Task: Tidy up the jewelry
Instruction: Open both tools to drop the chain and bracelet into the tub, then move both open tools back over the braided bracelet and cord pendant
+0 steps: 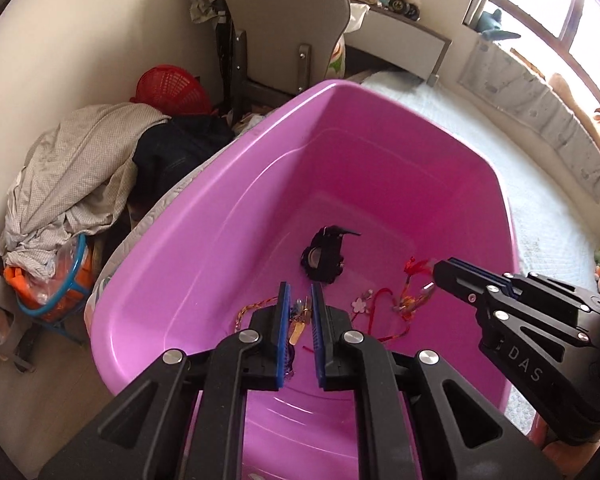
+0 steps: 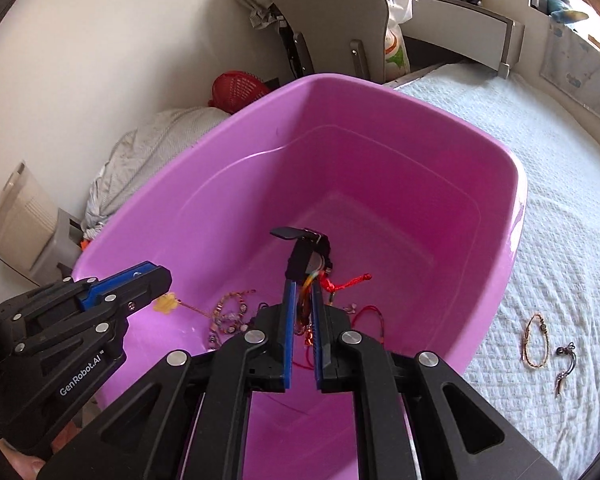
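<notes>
Lying on the floor of the pink tub [image 1: 228, 216], the jewelry spreads just ahead of both pairs of fingers: a black watch [image 1: 325, 254] beyond the tips, red cord bracelets [image 1: 384, 304] between the two grippers, and a beaded bracelet [image 2: 229, 314] near the left one. The left gripper [image 1: 300, 300] has its fingers drawn narrow around a thin cord with a yellow charm [image 1: 296, 334], apparently pinching it. The right gripper [image 2: 303, 300] likewise closes on a colourful cord bracelet [image 2: 306, 288] whose red tassel [image 2: 350, 280] trails off past its right finger. Well to the right of the right fingers, outside the tub, a woven bracelet [image 2: 536, 340] and a dark pendant cord [image 2: 565, 364] rest on the white bedspread [image 2: 560, 220].
</notes>
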`<control>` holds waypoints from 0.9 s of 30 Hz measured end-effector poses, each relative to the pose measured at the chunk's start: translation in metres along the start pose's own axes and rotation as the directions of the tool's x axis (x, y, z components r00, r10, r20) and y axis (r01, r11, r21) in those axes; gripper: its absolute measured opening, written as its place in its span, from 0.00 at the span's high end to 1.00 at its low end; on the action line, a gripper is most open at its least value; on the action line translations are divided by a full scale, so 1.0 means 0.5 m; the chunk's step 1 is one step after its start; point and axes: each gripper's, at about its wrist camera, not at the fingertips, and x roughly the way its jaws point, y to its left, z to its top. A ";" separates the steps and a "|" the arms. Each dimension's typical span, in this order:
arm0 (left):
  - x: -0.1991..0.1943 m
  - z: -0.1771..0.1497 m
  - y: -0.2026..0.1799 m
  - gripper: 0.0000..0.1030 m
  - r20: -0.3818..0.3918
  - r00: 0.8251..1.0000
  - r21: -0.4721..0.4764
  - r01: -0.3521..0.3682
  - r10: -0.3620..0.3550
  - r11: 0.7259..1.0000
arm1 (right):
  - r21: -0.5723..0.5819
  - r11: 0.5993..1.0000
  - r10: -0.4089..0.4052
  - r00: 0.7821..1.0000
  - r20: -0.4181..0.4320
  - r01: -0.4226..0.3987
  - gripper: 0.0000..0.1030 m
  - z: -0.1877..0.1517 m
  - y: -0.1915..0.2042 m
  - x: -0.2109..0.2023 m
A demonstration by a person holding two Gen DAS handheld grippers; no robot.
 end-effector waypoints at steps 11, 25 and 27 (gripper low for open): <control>-0.002 -0.007 0.041 0.11 -0.005 0.995 -0.092 -0.095 0.095 0.991 | 0.028 0.998 -0.058 0.998 0.038 0.056 0.47 -0.002 -0.025 -0.020; -0.029 -0.006 0.035 0.08 0.018 0.992 -0.082 -0.126 0.128 0.989 | 0.062 0.997 -0.058 0.998 0.040 0.055 0.46 -0.016 -0.035 -0.043; -0.034 -0.006 0.032 0.07 0.021 0.991 -0.084 -0.129 0.131 0.988 | 0.070 0.996 -0.054 0.997 0.047 0.051 0.45 -0.019 -0.037 -0.051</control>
